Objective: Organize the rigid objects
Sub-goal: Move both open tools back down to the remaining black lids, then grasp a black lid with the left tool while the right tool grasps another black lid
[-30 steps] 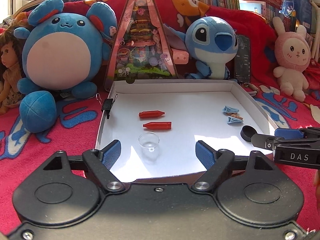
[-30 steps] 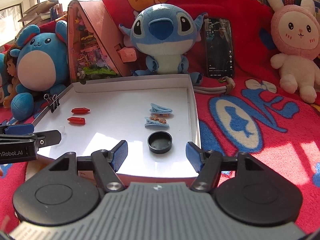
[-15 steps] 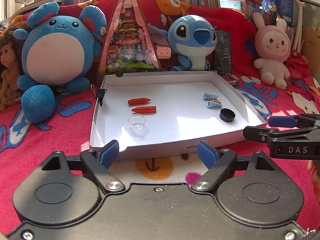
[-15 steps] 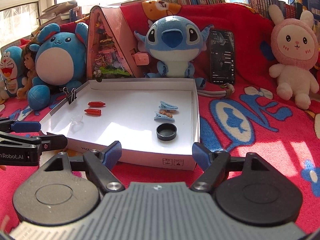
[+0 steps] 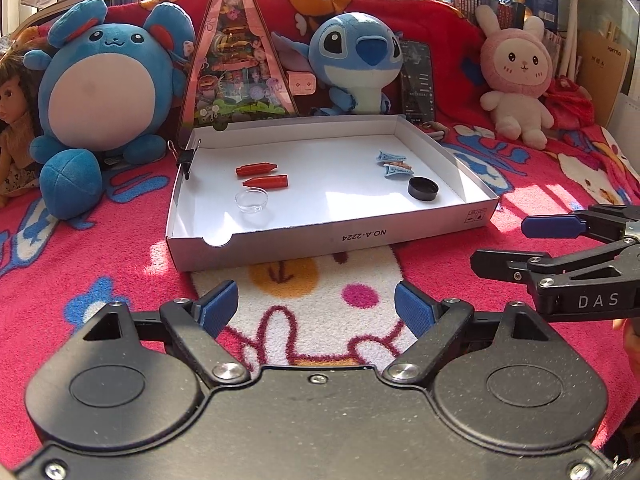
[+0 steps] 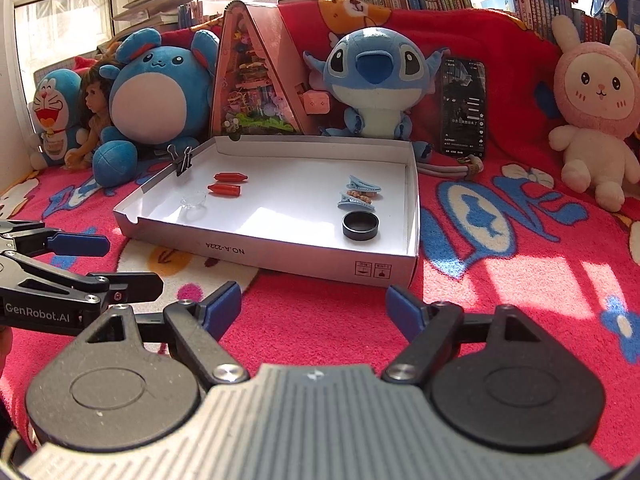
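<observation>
A white shallow box lies on the red blanket. In it are two red caps, a clear small dish, two blue hair clips and a black round lid. My left gripper is open and empty, held back from the box's near wall. My right gripper is open and empty, also short of the box. Each gripper shows at the side of the other's view.
A black binder clip grips the box's left wall. Plush toys, a triangular pink display box, a phone and a doll stand behind the box. Bookshelves line the back.
Both grippers have pulled back from over the box to the blanket in front of it. Both stay open and empty. The objects in the box have not moved.
</observation>
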A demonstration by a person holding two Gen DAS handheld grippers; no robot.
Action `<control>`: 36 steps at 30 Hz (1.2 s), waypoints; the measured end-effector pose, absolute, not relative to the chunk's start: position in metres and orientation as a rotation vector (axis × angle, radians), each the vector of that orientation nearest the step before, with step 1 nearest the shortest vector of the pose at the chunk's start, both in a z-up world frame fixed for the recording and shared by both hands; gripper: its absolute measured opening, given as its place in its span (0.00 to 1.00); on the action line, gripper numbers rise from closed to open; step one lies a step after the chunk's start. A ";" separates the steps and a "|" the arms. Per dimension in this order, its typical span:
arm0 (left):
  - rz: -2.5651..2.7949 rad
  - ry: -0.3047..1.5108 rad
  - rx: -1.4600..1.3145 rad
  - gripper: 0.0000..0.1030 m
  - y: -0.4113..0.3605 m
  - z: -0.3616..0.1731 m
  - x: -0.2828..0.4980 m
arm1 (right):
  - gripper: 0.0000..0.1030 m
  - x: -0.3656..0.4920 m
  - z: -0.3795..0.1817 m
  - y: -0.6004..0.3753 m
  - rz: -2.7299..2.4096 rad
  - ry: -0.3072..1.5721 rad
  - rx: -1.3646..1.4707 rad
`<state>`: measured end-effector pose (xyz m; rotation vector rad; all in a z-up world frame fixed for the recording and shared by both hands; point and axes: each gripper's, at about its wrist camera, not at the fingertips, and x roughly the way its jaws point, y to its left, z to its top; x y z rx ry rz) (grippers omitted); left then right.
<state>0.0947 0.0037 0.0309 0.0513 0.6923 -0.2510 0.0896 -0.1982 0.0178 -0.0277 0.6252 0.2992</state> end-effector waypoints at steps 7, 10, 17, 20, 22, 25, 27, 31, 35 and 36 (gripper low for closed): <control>-0.279 0.709 0.049 0.82 0.004 0.027 0.075 | 0.85 0.076 0.016 -0.197 0.319 0.632 -0.051; -0.294 0.716 0.057 0.82 0.003 0.025 0.066 | 0.86 0.072 0.016 -0.199 0.319 0.639 -0.046; -0.351 0.779 0.053 0.81 0.000 0.019 0.050 | 0.86 0.064 0.016 -0.204 0.316 0.660 -0.026; -0.392 0.795 0.058 0.75 -0.003 0.018 0.043 | 0.86 0.059 0.016 -0.205 0.319 0.660 -0.031; -0.418 0.798 0.067 0.71 -0.007 0.018 0.036 | 0.86 0.057 0.016 -0.205 0.321 0.659 -0.029; -0.457 0.811 0.071 0.59 -0.013 0.017 0.030 | 0.85 0.057 0.015 -0.206 0.317 0.662 -0.023; -0.476 0.814 0.076 0.55 -0.018 0.015 0.027 | 0.85 0.057 0.014 -0.207 0.314 0.666 -0.018; -0.482 0.791 0.106 0.49 -0.028 0.013 0.026 | 0.85 0.056 0.013 -0.207 0.313 0.669 -0.013; -0.477 0.778 0.100 0.42 -0.035 0.010 0.029 | 0.86 0.056 0.012 -0.207 0.315 0.670 -0.012; -0.473 0.773 0.101 0.40 -0.036 0.010 0.030 | 0.85 0.055 0.012 -0.207 0.316 0.671 -0.011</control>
